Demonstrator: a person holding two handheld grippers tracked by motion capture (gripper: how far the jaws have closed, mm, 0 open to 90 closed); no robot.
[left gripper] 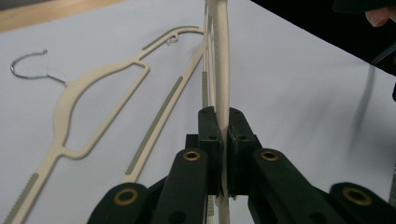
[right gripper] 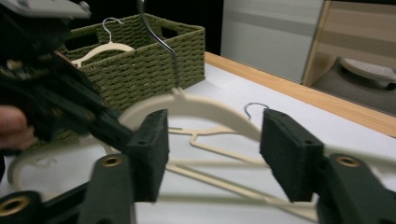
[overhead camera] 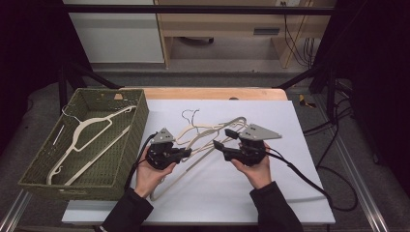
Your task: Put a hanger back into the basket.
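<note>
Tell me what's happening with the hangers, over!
Left hand-held gripper shut on a cream hanger. Right hand-held gripper open, pads clear of it. Second hanger flat on the white table underneath. Basket holds another. Over.

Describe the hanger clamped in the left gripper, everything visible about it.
The held hanger is cream-coloured, thin and flat, plastic by its look, with a dark metal hook rising from its curved shoulders. The left gripper is shut on one arm, the fingers pressing both sides. It is tilted up off the white table sheet, above another cream hanger lying flat. The right gripper stands open around its shoulder, the pads not pressing.
</note>
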